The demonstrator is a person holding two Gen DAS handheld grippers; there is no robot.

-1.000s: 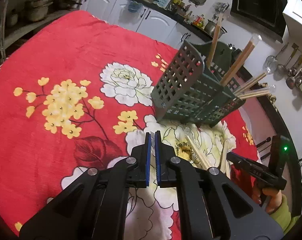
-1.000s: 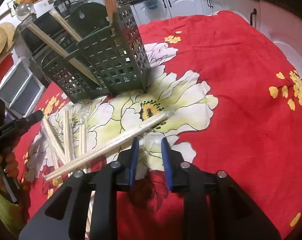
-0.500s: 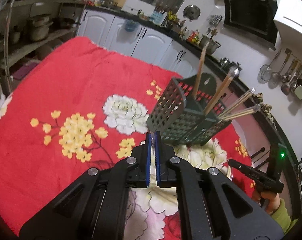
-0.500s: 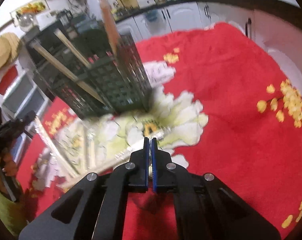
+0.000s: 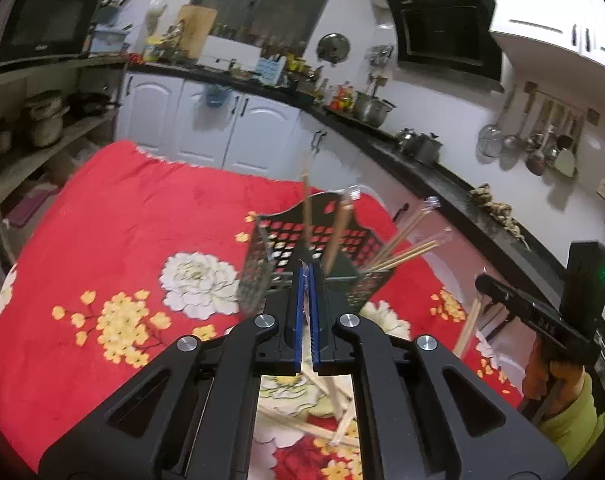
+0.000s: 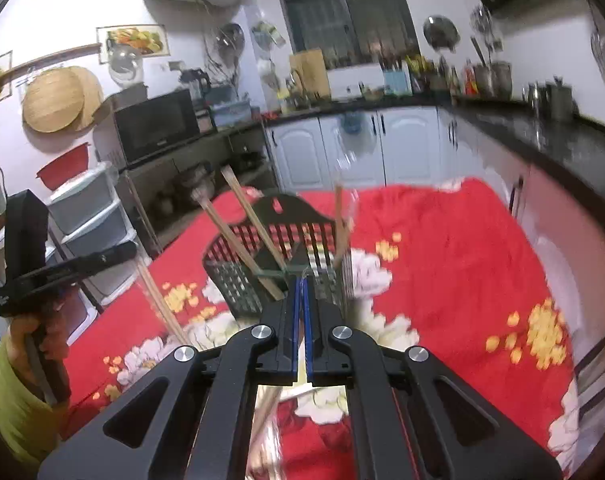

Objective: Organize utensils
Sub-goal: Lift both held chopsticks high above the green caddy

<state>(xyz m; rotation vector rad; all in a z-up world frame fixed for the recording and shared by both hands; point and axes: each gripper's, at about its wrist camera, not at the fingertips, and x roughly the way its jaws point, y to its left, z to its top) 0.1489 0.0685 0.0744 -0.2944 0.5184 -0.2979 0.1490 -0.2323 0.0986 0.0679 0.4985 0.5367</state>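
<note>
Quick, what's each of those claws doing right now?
Left gripper: closed, holding a wrapped chopstick pair.
Right gripper: closed, holding another wrapped pair.

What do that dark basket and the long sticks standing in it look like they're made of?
The basket looks like moulded plastic, dark green and matte: its walls are an even grid of square holes with a shaped hanging tab at the back. The sticks look like pale bare wood or bamboo; I can't tell which. Several carry a clear, shiny film that pokes past the top end, probably a plastic wrapper.
</note>
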